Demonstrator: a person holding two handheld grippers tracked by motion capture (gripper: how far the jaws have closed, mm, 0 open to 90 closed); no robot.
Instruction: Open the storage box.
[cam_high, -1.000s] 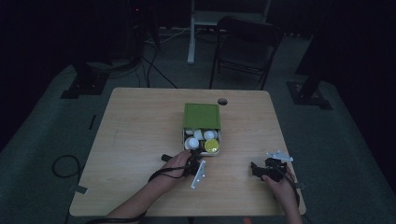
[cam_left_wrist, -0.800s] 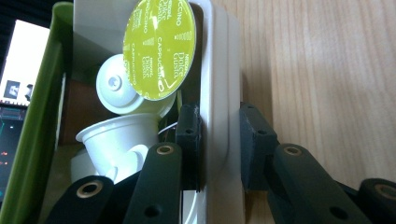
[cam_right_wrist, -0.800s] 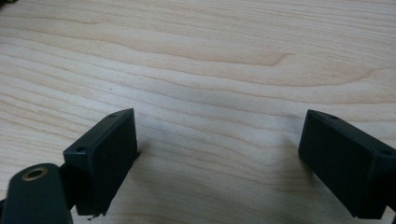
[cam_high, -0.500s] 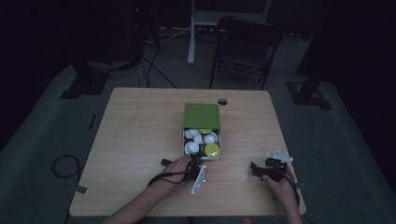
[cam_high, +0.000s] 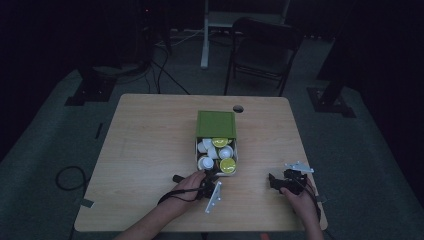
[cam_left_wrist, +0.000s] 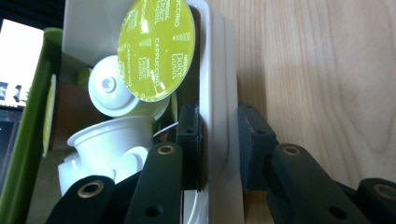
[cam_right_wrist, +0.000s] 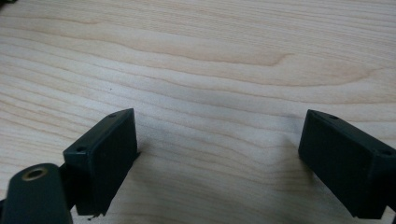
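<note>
- The left hand-held gripper (cam_left_wrist: 218, 149) was clenched on the near wall of the white tray (cam_left_wrist: 217, 84), one jaw inside and one outside, so the tray lay straight ahead of it and in its grasp.
- In the high view that left hand-held gripper (cam_high: 209, 181) sat at the tray's (cam_high: 196, 150) near end, by its left corner, at the middle of the table (cam_high: 145, 145).
- The tray's long axis ran away from the person, its far end tucked into the green sleeve (cam_high: 215, 124); a pull toward the person would, I judge, draw it further out.
- The right hand-held gripper (cam_high: 278, 182) lay well apart to the right. In its own view the right hand-held gripper (cam_right_wrist: 217, 154) stood released, jaws wide over bare wood.
- The left hand was much the nearer to the tray.
- The tray held coffee capsules (cam_left_wrist: 112, 140): white cups jumbled on their sides, and one yellow-green foil lid (cam_left_wrist: 154, 46) printed "Cappuccino" facing the left gripper view.
</note>
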